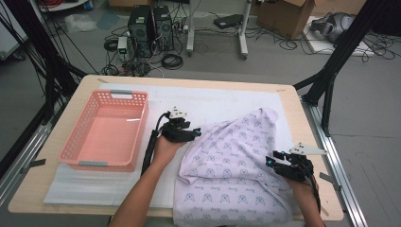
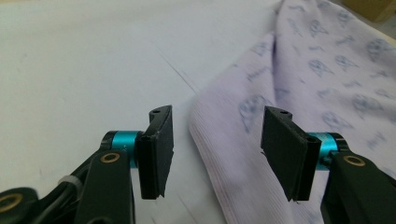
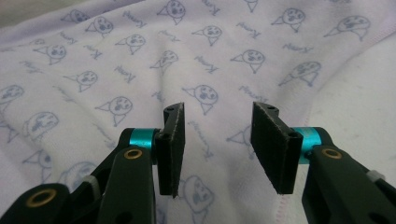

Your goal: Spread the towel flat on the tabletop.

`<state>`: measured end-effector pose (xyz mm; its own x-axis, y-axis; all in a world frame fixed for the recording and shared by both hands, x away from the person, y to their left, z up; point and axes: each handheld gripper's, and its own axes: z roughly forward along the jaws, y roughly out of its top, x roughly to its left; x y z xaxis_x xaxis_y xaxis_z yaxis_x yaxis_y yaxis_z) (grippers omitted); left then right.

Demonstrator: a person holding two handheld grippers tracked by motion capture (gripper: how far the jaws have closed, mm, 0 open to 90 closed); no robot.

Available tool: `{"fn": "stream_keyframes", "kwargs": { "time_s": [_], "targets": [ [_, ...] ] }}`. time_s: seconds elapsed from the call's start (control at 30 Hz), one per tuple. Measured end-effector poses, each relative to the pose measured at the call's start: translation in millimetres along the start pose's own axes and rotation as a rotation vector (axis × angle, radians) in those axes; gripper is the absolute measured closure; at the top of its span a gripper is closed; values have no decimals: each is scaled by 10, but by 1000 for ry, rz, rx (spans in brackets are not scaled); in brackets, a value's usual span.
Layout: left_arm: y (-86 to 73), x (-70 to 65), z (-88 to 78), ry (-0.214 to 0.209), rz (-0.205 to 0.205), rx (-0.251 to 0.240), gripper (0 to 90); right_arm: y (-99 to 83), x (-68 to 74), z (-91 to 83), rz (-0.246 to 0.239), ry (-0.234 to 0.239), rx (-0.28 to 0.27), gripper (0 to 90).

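A pale lilac garment (image 1: 236, 161) printed with small blue figures lies rumpled on the right half of the white mat (image 1: 208, 101). My left gripper (image 1: 195, 134) hovers at the cloth's left edge, jaws open; in the left gripper view the ribbed hem (image 2: 219, 154) runs between the open pads (image 2: 159, 149) with nothing pinched. My right gripper (image 1: 272, 161) sits over the cloth's right side near the table's front right, jaws open above the printed fabric (image 3: 140, 70), whose stitched edge (image 3: 299, 121) passes by the right pad.
A pink plastic basket (image 1: 75, 142) stands on the left of the mat. Beyond the wooden table (image 1: 28, 189) the floor holds computer towers (image 1: 151, 28), cables, a cardboard box (image 1: 283, 16) and black frame legs (image 1: 331, 71).
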<state>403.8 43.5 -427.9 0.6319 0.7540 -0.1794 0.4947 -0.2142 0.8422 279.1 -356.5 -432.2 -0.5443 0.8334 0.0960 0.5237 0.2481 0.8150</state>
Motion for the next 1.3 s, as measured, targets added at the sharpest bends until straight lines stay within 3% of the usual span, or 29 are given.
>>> {"fn": "stream_keyframes", "kwargs": {
  "time_s": [0.13, 0.27, 0.37, 0.5, 0.6, 0.63, 0.7, 0.77, 1.03, 1.3],
  "targets": [
    [38, 7, 221, 21, 7, 39, 465, -22, -51, -55, 31, -3, -19, 546],
    [74, -36, 381, -13, -5, 54, 458, -41, -59, -61, 30, -3, -11, 548],
    [90, -122, 468, -53, 31, 63, 441, -42, -55, -56, 20, 5, -8, 552],
    [55, -198, 566, -64, 72, 114, 429, -42, -54, -58, 20, 10, -9, 554],
    [39, -235, 578, -61, 105, 128, 470, -46, -54, -62, 17, 11, -8, 557],
    [41, -246, 571, -57, 108, 131, 528, -47, -55, -61, 19, 11, -9, 558],
    [39, -266, 550, -69, 137, 144, 726, -52, -57, -59, 22, 9, -8, 558],
    [30, -290, 517, -55, 151, 140, 786, -54, -54, -56, 23, 9, -8, 560],
    [-132, -167, 146, -12, 45, 86, 799, -38, 5, -1, 6, 30, 0, 561],
    [-254, -1, -274, 28, 11, 49, 797, 118, 276, 317, -81, 73, 71, 527]
  ]
}}
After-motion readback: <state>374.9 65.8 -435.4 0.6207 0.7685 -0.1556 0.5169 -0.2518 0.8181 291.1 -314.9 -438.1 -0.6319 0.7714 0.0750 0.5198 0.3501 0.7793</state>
